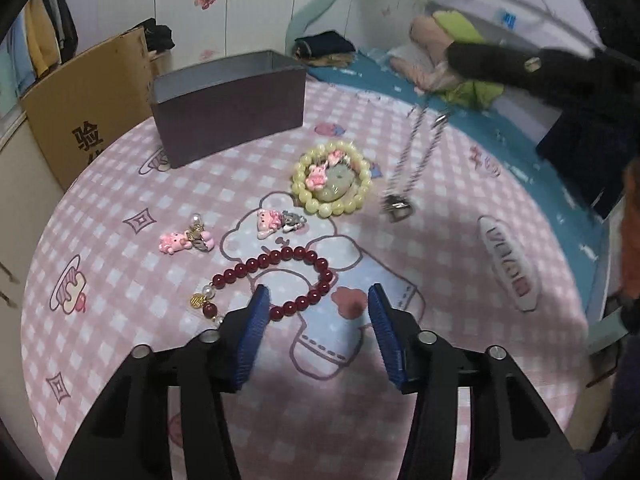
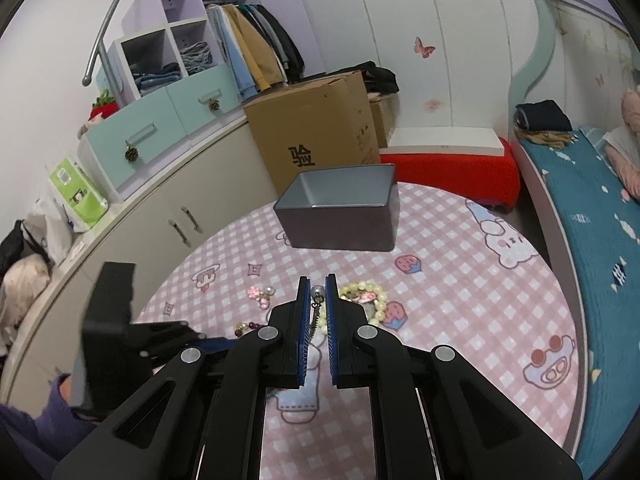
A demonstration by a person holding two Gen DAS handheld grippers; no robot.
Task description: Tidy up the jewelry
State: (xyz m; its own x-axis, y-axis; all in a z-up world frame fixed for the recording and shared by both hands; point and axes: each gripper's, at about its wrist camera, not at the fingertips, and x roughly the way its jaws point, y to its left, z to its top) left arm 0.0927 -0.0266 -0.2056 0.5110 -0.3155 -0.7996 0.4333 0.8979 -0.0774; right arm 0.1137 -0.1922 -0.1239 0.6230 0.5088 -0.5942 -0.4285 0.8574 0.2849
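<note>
Soft, even indoor light, a little dim, with faint shadows on the tabletop [image 1: 440, 240]. Fisheye bending curves the edges and darkens the corners. The silver necklace [image 1: 416, 160] is motion-blurred.

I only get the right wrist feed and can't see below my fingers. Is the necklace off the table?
Observer: The chain hangs in two strands from the right gripper. Its pendant dangles low by the cloth; I cannot tell whether it touches.
Operator: Is the left gripper open?
Observer: Yes, the left gripper is open and empty, with the red bracelet lying partly between its fingers.
Operator: Anything inside the yellow bracelet?
Observer: A green disc and a pink charm lie inside the yellow bracelet.
</note>
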